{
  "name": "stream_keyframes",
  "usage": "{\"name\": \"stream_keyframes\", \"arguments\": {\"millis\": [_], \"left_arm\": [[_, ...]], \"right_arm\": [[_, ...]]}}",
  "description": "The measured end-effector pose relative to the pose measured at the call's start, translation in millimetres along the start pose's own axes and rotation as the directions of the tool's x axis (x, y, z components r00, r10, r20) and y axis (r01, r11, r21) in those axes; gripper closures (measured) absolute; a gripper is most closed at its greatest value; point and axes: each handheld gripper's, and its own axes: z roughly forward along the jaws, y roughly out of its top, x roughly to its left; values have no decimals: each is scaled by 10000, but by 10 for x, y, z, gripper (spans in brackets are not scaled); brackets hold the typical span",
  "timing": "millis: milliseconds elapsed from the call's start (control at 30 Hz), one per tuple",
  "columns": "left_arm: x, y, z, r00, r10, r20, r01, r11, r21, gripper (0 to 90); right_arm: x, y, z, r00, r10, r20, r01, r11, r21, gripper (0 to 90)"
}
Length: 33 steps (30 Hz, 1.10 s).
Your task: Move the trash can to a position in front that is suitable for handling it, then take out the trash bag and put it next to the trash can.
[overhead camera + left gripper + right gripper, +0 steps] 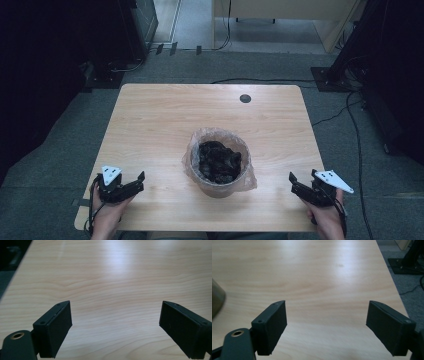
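A round bin [220,186] lined with a crinkled clear plastic bag [200,137] stands at the middle of the wooden table [160,115]; dark clumpy stuff [219,161] fills it. My left gripper [139,181] lies low at the table's front left, its tips towards the bin and well short of it. In the left gripper view this gripper [115,327] is open over bare wood. My right gripper [293,181] mirrors it at the front right. The right gripper view shows it [326,327] open, nothing between the jaws, with a blurred edge of the bin [217,302] at the left.
A small black round cap [245,98] sits in the tabletop near its far edge. Dark equipment [60,45] stands left of the table, a black stand [345,65] and cables [350,130] on the grey floor at the right. The table's right edge [392,282] runs close to my right gripper.
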Motion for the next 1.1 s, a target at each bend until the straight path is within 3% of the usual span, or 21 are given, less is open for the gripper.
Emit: {"name": "stream_keyframes", "arguments": {"millis": [133,200,267,333,467,533,667,867,933,1100], "left_arm": [[220,-111,29,9982,107,-585,-72,9983,585,101],[287,-145,34,9965,387,-744,-335,9970,704,102],[361,-186,54,9961,626,-617,-570,9944,888,102],[424,-233,95,9970,613,-470,-548,9902,1284,93],[498,-262,103,9984,401,-404,-350,9922,1194,87],[501,-275,107,9990,306,-331,-269,9936,1095,87],[510,-275,116,9998,124,-179,-102,9934,1141,88],[492,-278,103,9995,262,-194,-238,9933,1131,93],[441,-265,86,9987,403,-321,-363,9926,1158,133],[210,-243,127,9977,571,377,-614,9901,1262,139]], "right_arm": [[-166,-113,13,9992,-304,241,290,9978,593,85],[-270,-157,30,9996,-143,230,122,9959,894,59],[-323,-187,43,9993,-157,325,122,9944,1045,45],[-353,-213,59,9996,-196,217,167,9916,1286,30],[-343,-230,78,9992,-360,145,335,9883,1485,28],[-339,-251,111,9989,-421,213,374,9813,1891,27],[-313,-254,122,9968,-712,358,627,9777,2003,28],[-302,-254,126,9958,-821,398,722,9760,2053,28],[-301,-254,126,9959,-813,400,715,9762,2048,28],[-299,-253,127,9959,-801,421,699,9763,2050,28]]}}
